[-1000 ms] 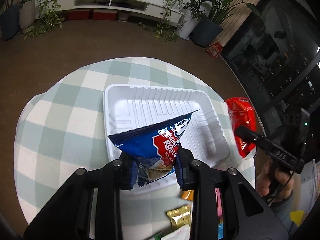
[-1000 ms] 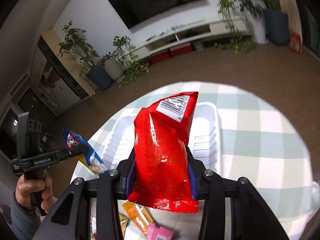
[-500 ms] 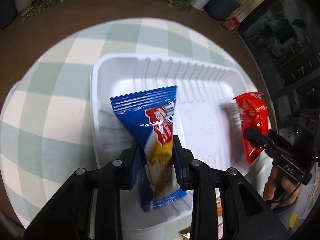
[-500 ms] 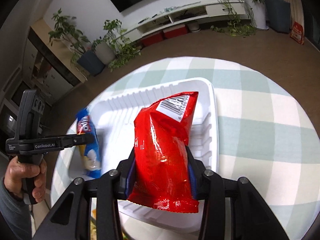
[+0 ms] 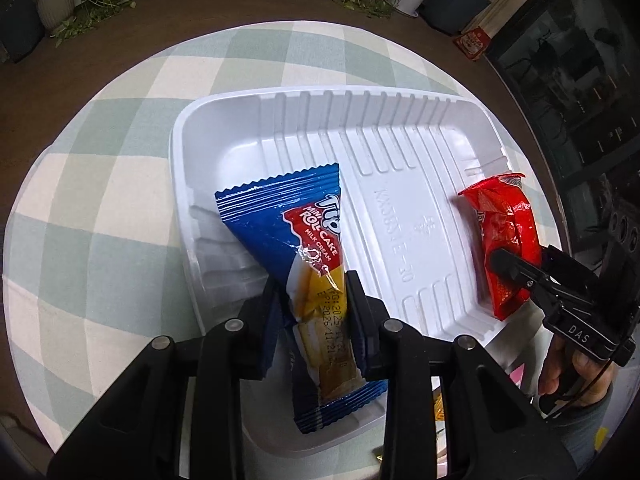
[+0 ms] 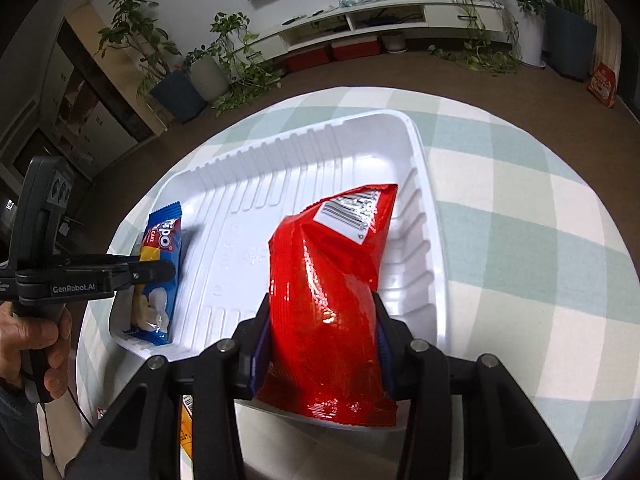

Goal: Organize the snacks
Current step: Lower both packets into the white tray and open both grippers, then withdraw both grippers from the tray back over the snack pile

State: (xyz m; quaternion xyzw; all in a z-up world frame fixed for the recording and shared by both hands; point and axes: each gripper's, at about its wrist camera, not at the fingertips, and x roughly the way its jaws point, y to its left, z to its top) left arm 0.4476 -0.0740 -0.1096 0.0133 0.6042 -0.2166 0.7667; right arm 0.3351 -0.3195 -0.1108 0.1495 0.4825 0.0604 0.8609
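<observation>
**Ana:** White plastic fills the middle of both views: a ribbed rectangular tray sitting on a round table under a pale green and cream checked tablecloth.

**Ben:** Where are the snacks?

**Ana:** Two are over the tray, each held by a gripper. The left gripper has its jaws closed on a blue mini roll cake packet, pinching it around the middle. The packet's crimped top end reaches out over the tray's left side, near the left wall; its lower end hangs back toward the near rim.

**Ben:** And the other hand?

**Ana:** The right gripper is clamped on a red snack bag, shiny and crinkled, with a white barcode label at its far end. The bag sits over the right side of the tray, close to the right wall. (Whether either packet actually touches the tray floor, I cannot tell.)

**Ben:** So the two are apart?

**Ana:** Yes, well apart, with bare ribbed tray floor between them. From the right wrist camera, the person's left hand grips the black handle of the left tool at the frame's edge.

**Ben:** Anything else on the table?

**Ana:** A few small wrappers peek out near the tray's front edge, one of them orange, mostly hidden behind the grippers. Beyond the table are brown flooring and potted plants.
</observation>
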